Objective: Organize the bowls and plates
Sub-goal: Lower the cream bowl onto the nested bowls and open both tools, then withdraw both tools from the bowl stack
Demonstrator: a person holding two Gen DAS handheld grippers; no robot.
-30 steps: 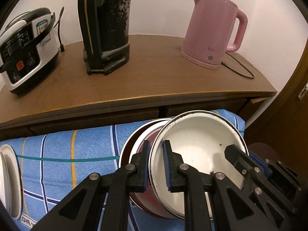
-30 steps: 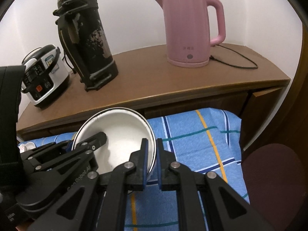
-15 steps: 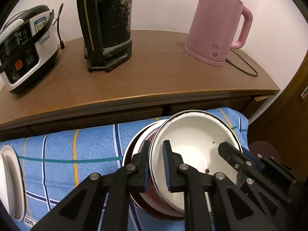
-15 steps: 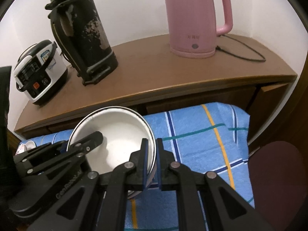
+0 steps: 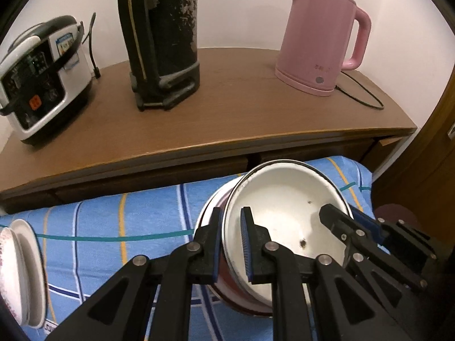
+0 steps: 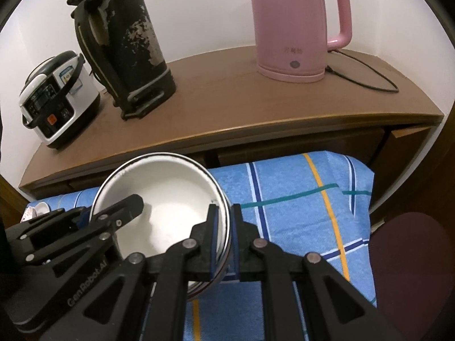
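Note:
A white enamel bowl (image 5: 287, 199) with a dark rim is held tilted above the blue checked cloth (image 5: 113, 216), over a dark red dish (image 5: 227, 278) just below it. My left gripper (image 5: 231, 241) is shut on the bowl's left rim. My right gripper (image 6: 224, 236) is shut on the bowl's right rim; the bowl (image 6: 165, 190) fills the left of the right wrist view. A white plate (image 5: 25, 270) lies at the cloth's far left edge.
Behind the cloth stands a wooden cabinet (image 5: 227, 113) with a rice cooker (image 5: 42, 79), a black thermos (image 5: 162, 37) and a pink kettle (image 5: 321, 39) with its cord. A dark round stool (image 6: 409, 258) is at the right.
Both grippers have carried the bowl a little towards the cabinet and to the right; the appliances look nearer. Both grips are unchanged.

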